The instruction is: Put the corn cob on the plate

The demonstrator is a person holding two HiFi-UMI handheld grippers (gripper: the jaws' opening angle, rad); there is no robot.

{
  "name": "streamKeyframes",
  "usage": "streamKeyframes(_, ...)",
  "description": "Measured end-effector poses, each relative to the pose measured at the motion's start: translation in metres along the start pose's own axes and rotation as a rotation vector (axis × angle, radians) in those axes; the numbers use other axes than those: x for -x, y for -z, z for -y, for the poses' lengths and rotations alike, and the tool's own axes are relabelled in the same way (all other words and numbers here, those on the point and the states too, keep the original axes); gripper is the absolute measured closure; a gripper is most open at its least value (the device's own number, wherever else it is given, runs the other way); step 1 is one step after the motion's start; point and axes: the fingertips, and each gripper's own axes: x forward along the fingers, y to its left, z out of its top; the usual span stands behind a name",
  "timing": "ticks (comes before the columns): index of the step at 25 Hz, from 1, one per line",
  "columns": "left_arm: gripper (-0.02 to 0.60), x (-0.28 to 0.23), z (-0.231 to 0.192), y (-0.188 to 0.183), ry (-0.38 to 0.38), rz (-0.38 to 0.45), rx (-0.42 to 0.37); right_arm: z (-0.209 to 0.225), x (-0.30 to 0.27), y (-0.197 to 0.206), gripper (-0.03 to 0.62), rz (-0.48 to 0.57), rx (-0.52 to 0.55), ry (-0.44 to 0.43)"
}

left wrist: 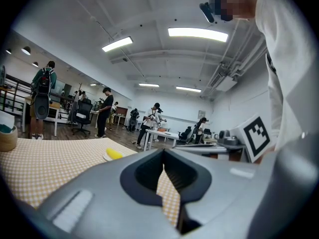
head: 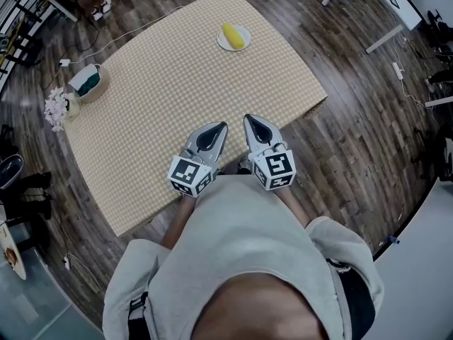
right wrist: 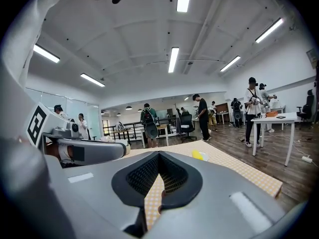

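Note:
The yellow corn cob (head: 233,35) lies on a small white plate (head: 225,44) at the far side of the checkered table (head: 163,98). It also shows small and distant as the corn cob (left wrist: 113,154) in the left gripper view and the corn cob (right wrist: 199,155) in the right gripper view. My left gripper (head: 221,126) and right gripper (head: 248,118) hover side by side over the table's near edge, far from the plate. The left gripper (left wrist: 163,151) has its tips together with nothing between them. The right gripper (right wrist: 159,154) is likewise shut and empty.
A round basket (head: 88,83) with a teal thing in it and a bunch of white flowers (head: 56,108) sit at the table's left corner. A cable (head: 113,37) runs over the floor beyond. White desks (head: 386,6) stand at the back right; several people stand in the room.

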Motion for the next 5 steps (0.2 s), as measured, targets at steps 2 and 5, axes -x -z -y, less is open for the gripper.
streamKeyframes(2, 0.574, -0.0026, 0.0012, 0.0003, 0.001, 0.000, 0.000, 0.0024, 0.0010, 0.0012, 0.599, 0.000, -0.002, 0.001)
streamKeyframes(5, 0.574, -0.0056, 0.0029, 0.0005, 0.001, 0.002, -0.002, 0.0055, 0.0015, -0.0008, 0.599, 0.008, 0.004, -0.001)
